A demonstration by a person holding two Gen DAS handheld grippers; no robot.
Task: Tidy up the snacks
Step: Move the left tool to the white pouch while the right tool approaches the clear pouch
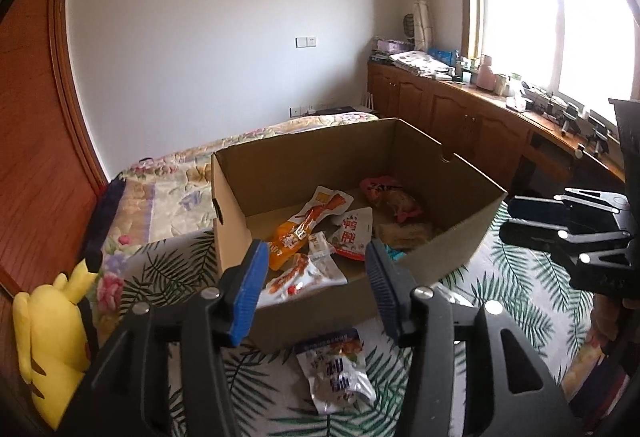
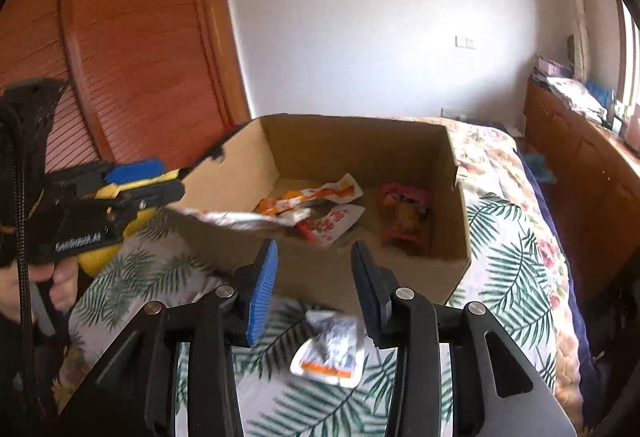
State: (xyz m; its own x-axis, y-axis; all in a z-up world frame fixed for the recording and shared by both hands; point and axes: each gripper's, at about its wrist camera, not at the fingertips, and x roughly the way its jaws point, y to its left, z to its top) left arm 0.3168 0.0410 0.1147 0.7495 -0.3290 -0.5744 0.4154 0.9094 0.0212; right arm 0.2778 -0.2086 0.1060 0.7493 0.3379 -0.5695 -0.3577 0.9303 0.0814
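An open cardboard box (image 1: 288, 173) stands on the bed and holds several snack packets: an orange one (image 1: 296, 233), a white and red one (image 1: 352, 233) and a pink one (image 1: 392, 197). A white and blue snack packet (image 1: 336, 369) lies on the leaf-print cover in front of the box, just below my open, empty left gripper (image 1: 316, 289). My right gripper (image 2: 314, 289) is open and empty above that packet (image 2: 332, 353), short of the box (image 2: 360, 141). It also shows at the right edge of the left wrist view (image 1: 536, 217). The left gripper shows in the right wrist view (image 2: 160, 177).
A yellow plush toy (image 1: 52, 337) sits at the bed's left edge by the wooden wardrobe (image 2: 120, 37). A wooden counter (image 1: 480, 109) with clutter runs under the window on the right. The floral bedspread (image 2: 520, 237) stretches beyond the box.
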